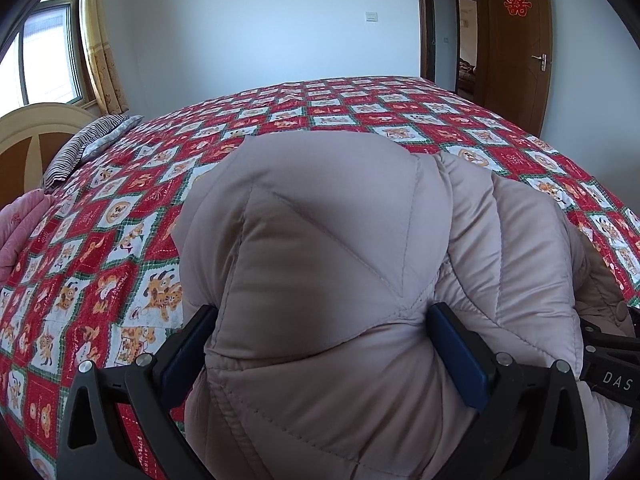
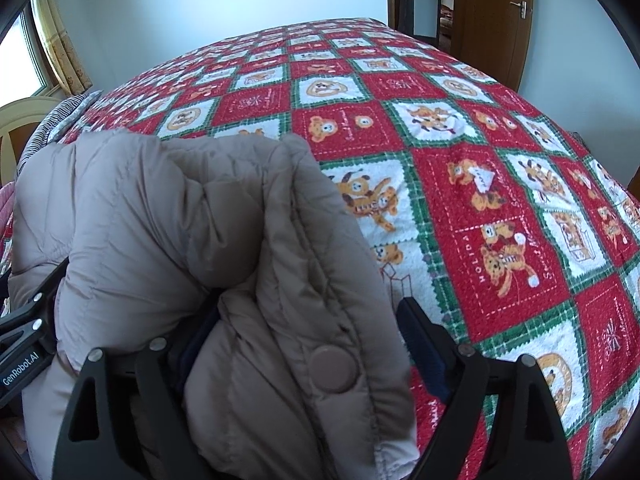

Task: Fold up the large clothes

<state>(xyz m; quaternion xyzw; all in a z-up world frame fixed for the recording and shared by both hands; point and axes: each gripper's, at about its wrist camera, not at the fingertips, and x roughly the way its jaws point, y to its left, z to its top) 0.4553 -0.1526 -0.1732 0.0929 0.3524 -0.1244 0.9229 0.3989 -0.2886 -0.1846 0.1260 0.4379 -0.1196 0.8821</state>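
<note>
A beige quilted down jacket (image 1: 320, 248) bulges up in front of both cameras, over a bed with a red, white and green patchwork quilt (image 1: 120, 208). My left gripper (image 1: 320, 316) is shut on a thick puffy fold of the jacket, both blue pads pressed into it. My right gripper (image 2: 308, 316) is shut on the jacket's snap-button edge (image 2: 332, 364); the fabric fills its jaws. The jacket (image 2: 160, 208) hides the left finger's tip. The right gripper's body shows at the right edge of the left wrist view (image 1: 612, 364).
The quilt (image 2: 460, 168) stretches far and right. A striped pillow (image 1: 88, 144) and a pink cloth (image 1: 20, 224) lie at the left by the headboard (image 1: 24, 136). A window (image 1: 44, 52) is at the left, a wooden door (image 1: 516, 40) at the far right.
</note>
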